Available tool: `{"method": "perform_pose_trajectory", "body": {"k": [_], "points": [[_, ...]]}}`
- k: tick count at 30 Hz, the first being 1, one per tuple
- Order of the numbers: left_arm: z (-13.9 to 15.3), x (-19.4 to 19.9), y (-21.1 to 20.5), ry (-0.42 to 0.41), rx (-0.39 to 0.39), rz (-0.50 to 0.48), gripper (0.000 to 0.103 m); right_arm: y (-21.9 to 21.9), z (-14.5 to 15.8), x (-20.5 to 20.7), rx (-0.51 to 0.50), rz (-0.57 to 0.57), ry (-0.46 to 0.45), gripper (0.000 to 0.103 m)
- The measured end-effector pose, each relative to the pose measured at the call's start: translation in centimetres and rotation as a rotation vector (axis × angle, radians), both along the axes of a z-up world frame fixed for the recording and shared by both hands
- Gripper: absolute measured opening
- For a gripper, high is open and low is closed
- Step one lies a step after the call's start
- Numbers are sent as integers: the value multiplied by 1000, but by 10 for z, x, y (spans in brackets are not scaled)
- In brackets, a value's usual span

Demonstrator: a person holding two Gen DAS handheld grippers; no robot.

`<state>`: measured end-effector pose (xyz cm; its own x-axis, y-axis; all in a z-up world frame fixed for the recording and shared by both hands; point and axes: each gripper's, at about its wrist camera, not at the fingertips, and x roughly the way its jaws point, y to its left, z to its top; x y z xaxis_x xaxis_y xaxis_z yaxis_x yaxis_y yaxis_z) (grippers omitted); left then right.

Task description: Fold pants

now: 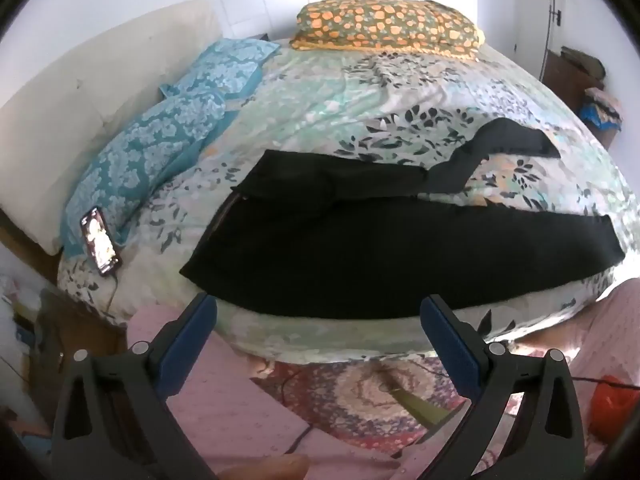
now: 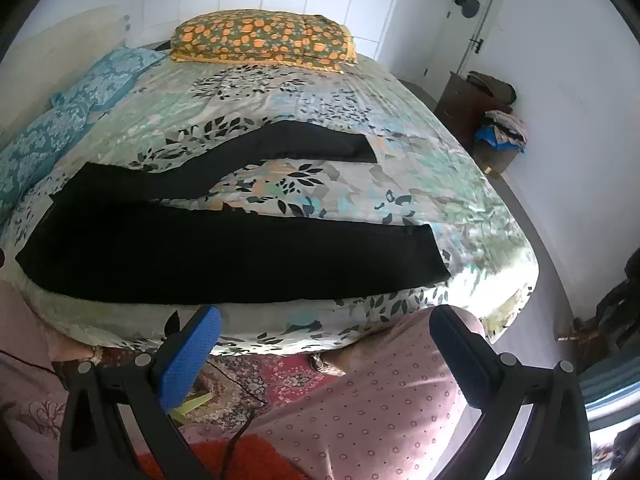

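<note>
Black pants (image 1: 360,256) lie spread across the near part of a bed, waist to the left and legs running right. The near leg (image 2: 240,260) lies flat along the bed's front edge. The far leg (image 2: 280,148) angles away and its end is twisted. My left gripper (image 1: 320,312) hangs open just short of the bed's front edge, below the pants' waist part, with nothing between its blue pads. My right gripper (image 2: 326,322) is open too, in front of the bed edge below the near leg, holding nothing.
The bed has a floral cover (image 1: 360,92). An orange-patterned pillow (image 1: 388,26) lies at the far side, two blue pillows (image 1: 160,148) and a lit phone (image 1: 101,242) at the left. A person's pink clothing (image 2: 360,412) and a patterned rug (image 1: 360,400) fill the space below the grippers.
</note>
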<state>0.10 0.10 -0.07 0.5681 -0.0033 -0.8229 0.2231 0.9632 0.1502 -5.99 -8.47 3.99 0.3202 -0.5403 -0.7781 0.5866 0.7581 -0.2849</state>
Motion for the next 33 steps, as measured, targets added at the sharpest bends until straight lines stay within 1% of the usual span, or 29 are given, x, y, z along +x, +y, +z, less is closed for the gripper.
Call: {"method": "perform_pose_trajectory", "body": {"k": [2,3,5,7,8,9,10,13,19,25,29,33], "points": [[-1,2,2,8,-8,6,102,0,1,-1,-2,2,3,103],[2,-6,3,-24,3,5,102,-1,1,-2,-1,4,2,103],[4,-11,12,-32,-2,3,102,4,-3,3,0,15,2,103],[5,-15,11,-33,23,11,102,12,-5,9,6,30,3,103],[5,-14,6,-28,41,21,102,23,-6,15,7,51,6,103],[6,-15,7,-32,46,28,102,22,-6,16,7,53,5,103],[2,-20,14,-42,48,28,102,23,-3,23,0,70,15,103],[2,-22,22,-47,42,46,102,34,-3,22,-27,141,37,103],[1,-22,26,-35,20,62,102,43,-4,28,-32,166,43,103],[-4,-21,22,-24,51,54,103,39,-6,28,-28,178,54,103],[-9,-16,25,10,31,54,103,40,-8,32,-36,185,71,103],[-10,-15,27,6,39,76,103,42,-10,35,-42,198,87,103]]}}
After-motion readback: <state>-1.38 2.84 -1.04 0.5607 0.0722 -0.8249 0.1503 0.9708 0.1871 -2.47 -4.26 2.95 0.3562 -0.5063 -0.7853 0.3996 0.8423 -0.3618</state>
